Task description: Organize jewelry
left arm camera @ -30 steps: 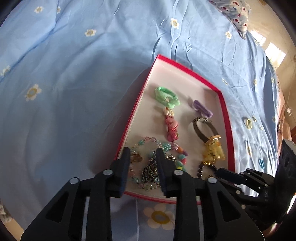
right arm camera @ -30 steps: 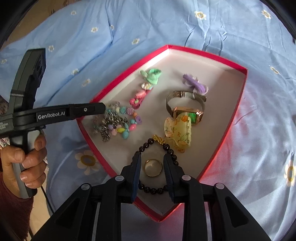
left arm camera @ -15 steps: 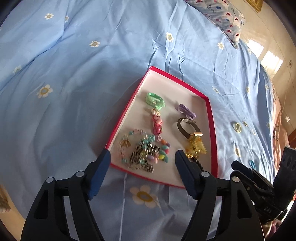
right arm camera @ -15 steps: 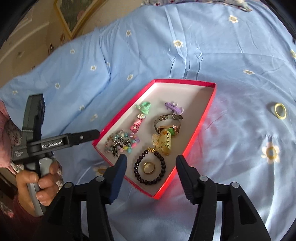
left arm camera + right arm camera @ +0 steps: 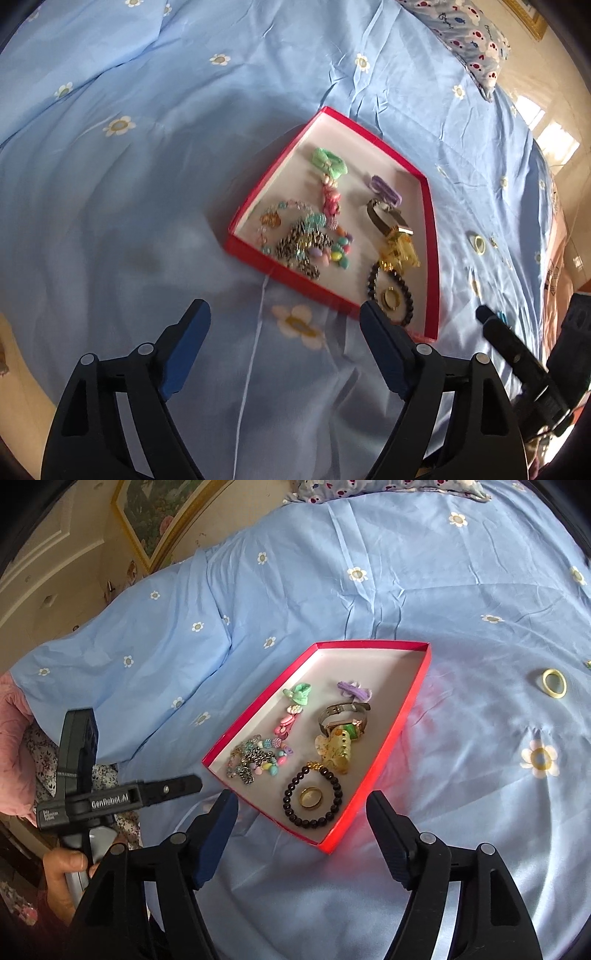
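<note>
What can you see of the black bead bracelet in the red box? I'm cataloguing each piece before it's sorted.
The black bead bracelet is a closed loop of round, glossy dark beads with a small gold-coloured cluster at its far side. It lies flat on the pale floor of the red box, in the near corner. A gold ring lies inside its loop, and the cluster sits right by a yellow hair claw. No hand-held gripper touches it.

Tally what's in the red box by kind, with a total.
Hair clips: 3, green, purple, yellow
Watch: 1
Black bead bracelet: 1
Gold ring: 1
Pink charm: 1
Tangled bead and chain pile: 1, pieces uncountable
Total: 8
</note>
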`<state>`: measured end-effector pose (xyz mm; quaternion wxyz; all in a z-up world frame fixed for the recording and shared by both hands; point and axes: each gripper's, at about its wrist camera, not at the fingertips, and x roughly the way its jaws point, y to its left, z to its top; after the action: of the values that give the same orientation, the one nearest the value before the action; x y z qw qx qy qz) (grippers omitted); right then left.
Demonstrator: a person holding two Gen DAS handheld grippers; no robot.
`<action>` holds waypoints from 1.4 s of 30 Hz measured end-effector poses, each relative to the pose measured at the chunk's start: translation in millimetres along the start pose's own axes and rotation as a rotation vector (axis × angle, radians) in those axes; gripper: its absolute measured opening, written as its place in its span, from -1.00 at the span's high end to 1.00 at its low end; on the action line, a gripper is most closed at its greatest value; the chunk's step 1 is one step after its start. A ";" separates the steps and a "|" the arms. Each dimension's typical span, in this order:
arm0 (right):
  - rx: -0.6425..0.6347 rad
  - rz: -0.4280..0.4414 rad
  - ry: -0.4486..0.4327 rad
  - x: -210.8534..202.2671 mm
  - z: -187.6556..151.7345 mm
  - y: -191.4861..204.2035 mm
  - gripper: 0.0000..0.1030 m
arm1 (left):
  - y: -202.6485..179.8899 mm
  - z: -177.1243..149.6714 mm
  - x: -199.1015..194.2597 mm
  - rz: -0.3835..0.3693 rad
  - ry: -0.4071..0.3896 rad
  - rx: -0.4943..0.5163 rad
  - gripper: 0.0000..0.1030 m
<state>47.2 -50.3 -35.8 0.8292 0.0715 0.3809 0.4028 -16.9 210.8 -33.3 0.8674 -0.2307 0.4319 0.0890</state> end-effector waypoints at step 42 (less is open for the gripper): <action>-0.233 -0.183 0.001 -22.4 -19.3 26.4 -1.00 | -40.0 -41.5 -48.5 0.228 -0.238 0.278 -1.00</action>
<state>9.1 -52.6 -25.2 0.8649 -0.0606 0.3370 0.3669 -61.8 158.1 -3.7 0.9201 -0.0464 0.3578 0.1528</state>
